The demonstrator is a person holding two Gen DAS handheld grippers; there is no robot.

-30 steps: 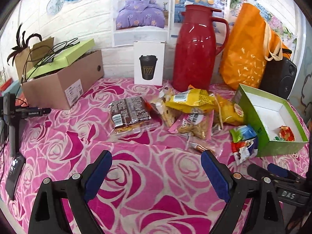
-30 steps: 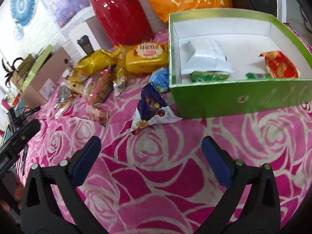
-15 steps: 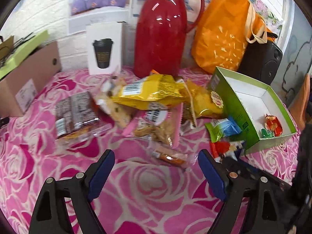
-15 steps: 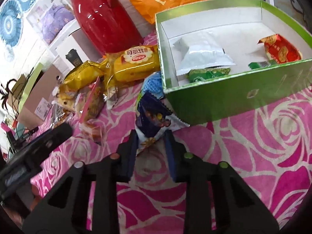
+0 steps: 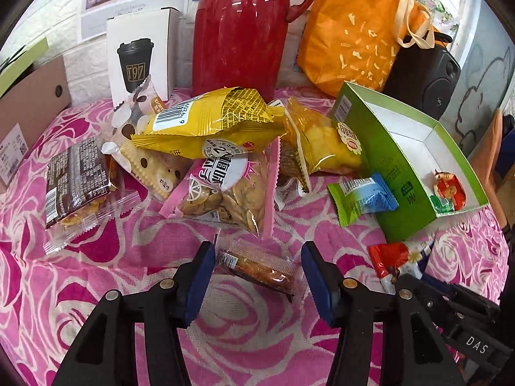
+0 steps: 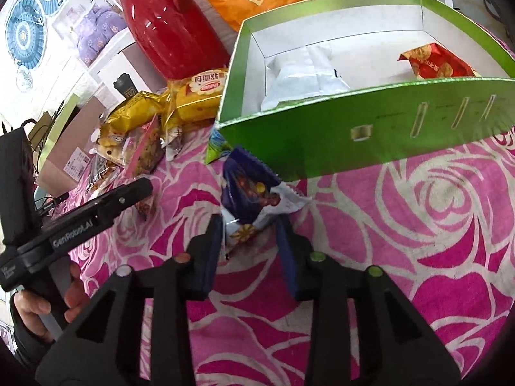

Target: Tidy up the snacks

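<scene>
The left gripper (image 5: 257,273) is closing, its blue pads not yet touching the clear-wrapped brown snack bar (image 5: 257,265) lying between them, long axis slanting down to the right. The right gripper (image 6: 249,241) is opening around the dark blue crinkled snack packet (image 6: 248,193), which points away toward the green cardboard box (image 6: 370,135) just beyond. Inside that box lie a white pouch (image 6: 302,77) and a red foil packet (image 6: 434,62).

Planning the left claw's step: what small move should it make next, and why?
Probably finish closing. The left claw is closing with the clear bar packet between its pads, which don't look pressed on yet. Once gripped, it could go to the green box.
</scene>
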